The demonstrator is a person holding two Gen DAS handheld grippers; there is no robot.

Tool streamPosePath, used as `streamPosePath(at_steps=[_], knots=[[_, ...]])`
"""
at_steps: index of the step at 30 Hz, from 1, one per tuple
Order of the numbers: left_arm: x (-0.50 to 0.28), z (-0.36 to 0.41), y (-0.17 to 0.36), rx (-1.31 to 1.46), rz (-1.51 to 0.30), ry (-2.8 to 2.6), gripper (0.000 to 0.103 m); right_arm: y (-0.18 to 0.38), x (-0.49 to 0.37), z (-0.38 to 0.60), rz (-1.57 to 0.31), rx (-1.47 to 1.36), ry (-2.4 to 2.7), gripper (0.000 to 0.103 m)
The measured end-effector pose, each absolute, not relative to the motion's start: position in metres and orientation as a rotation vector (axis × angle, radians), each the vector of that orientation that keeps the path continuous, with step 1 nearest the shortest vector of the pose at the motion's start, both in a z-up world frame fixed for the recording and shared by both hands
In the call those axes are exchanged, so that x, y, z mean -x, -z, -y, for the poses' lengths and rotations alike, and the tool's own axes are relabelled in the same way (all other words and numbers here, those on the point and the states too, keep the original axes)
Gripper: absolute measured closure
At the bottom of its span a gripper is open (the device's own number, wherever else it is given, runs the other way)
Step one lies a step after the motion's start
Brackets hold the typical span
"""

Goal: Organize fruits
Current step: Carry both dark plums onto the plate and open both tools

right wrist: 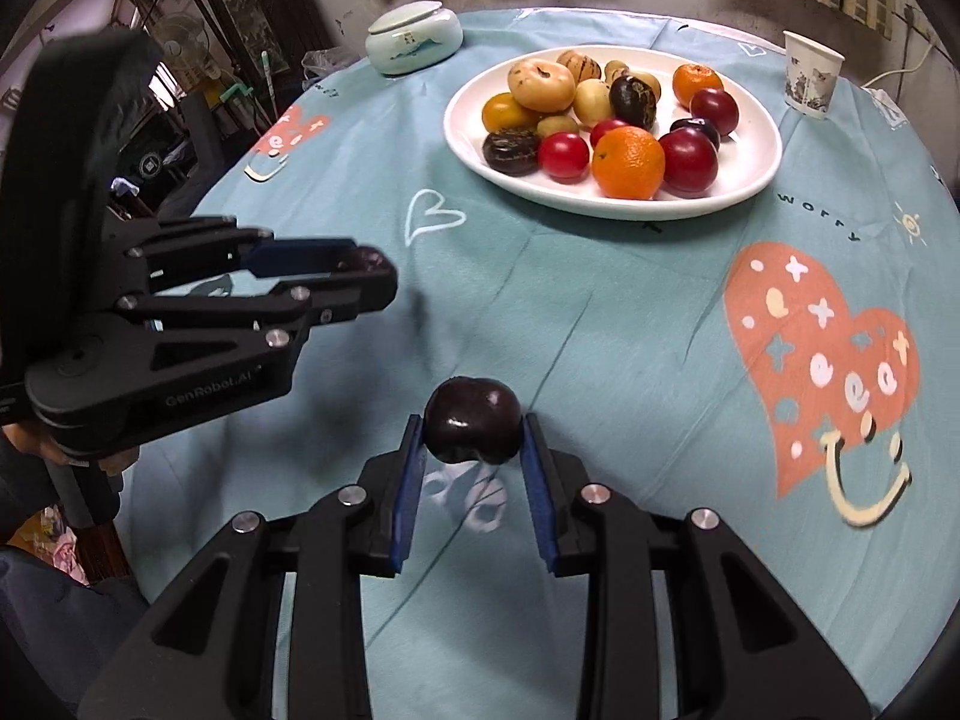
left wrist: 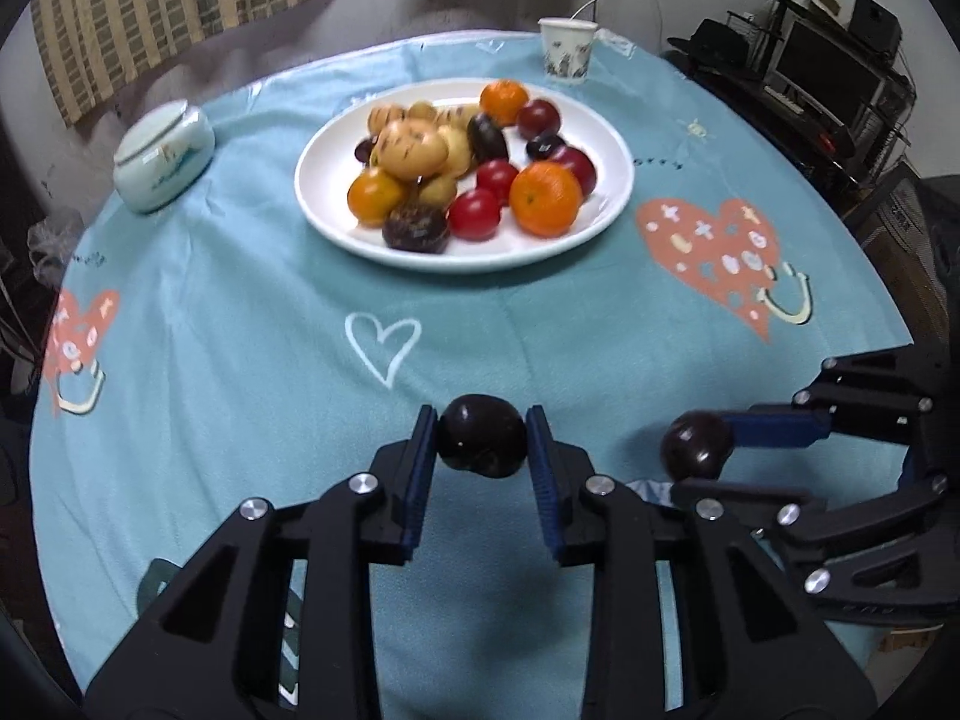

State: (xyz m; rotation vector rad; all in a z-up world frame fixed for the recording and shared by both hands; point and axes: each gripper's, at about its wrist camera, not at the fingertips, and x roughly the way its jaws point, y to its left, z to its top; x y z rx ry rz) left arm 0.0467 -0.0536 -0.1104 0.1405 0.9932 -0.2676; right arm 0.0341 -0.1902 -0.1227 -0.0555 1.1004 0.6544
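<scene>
Dark plums held in both tongs, plate lying ahead

Left wrist view
- Dark plum sits between the blue pads of the left tongs. The jaws stand narrowly apart, closed on the fruit, with both pads touching its sides.
- The fruit is roundish, with no clear long axis; a dimple faces the camera.
- The white plate lies straight ahead of the left tongs, well apart, across a bare stretch of teal cloth that covers the counter.
- The plate carries mixed fruit: oranges, red plums, dark plums and pale striped pieces, heaped toward its far left.
- The right tongs enter from the right, just beside the left tongs, clamped on a second dark plum.
- A lidded ceramic jar stands ahead and to the left; a paper cup stands beyond the plate.

Right wrist view
- The right tongs grip the second dark plum at the fingertips, jaws narrow, pads touching both sides.
- The plate lies ahead and slightly right of these tongs, well apart.
- The left tongs reach in from the left, level with the grip; little of their plum shows between the fingers.

Judgement
- Both tongs appear about equally far from the plate; neither is clearly nearer.
- Where the plums are to go cannot be told from these views. If it is the plate, the coming move is a forward reach, and the open rim on the near right offers the clearest space.
</scene>
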Motion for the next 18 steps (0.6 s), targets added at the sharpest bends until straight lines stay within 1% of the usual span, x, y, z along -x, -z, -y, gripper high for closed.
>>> streamPosePath(at_steps=[7,18], knots=[[-0.031,0.062,0.078,-0.165,-0.930,0.306,0.073,0.104,-0.015,0.196,-1.058,0.009,-0.622,0.071],[-0.029,0.061,0.066,-0.174,-0.909,0.319,0.072,0.097,-0.013,0.198,-1.042,-0.015,-0.617,0.071]])
